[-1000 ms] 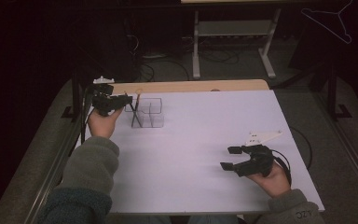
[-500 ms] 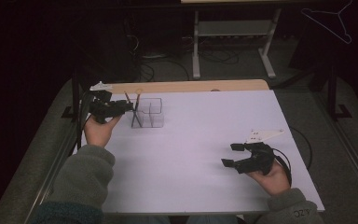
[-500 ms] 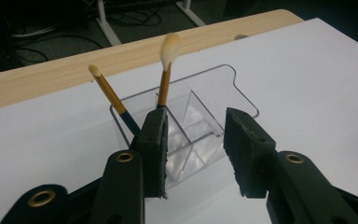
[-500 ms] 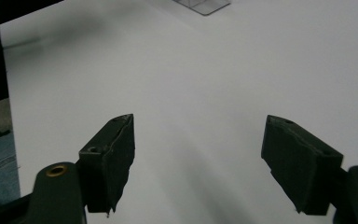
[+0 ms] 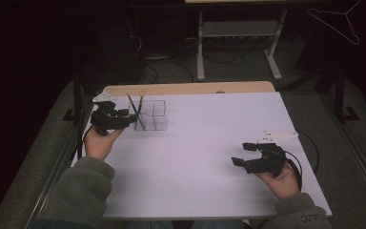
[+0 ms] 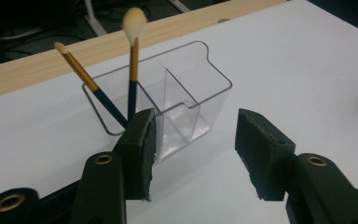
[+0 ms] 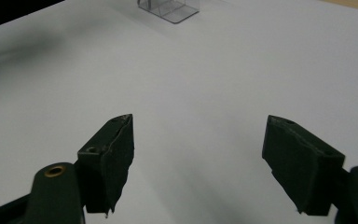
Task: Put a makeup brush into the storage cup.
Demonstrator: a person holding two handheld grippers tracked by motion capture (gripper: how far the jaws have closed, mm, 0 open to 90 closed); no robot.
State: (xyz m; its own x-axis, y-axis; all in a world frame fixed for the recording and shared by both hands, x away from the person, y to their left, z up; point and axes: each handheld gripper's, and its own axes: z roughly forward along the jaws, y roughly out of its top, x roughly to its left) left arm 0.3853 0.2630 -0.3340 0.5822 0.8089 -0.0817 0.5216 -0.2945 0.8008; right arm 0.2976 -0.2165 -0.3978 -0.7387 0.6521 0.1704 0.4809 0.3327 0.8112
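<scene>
1. The clear organizer (image 6: 168, 112) stands at about ten o'clock on the white table (image 5: 209, 143), near its far left corner, just in front of the wooden strip (image 5: 186, 88).
2. Two makeup brushes (image 6: 131, 70) stand bristles-up in its left compartment, leaning apart; the other compartments look bare.
3. The left gripper (image 6: 193, 149) sits just beside the organizer, at its nine o'clock in the high view. Its jaws have just been opening and now stand spread, with nothing between them.
4. The right gripper (image 5: 240, 155) rests at about four o'clock on the table, well apart from the organizer, jaws spread and holding nothing.
5. Judged from this, the brush placing looks done: both brushes are in, the left claw has let go. No further brush lies on the table, so what is left seems to be pulling the left hand clear.
</scene>
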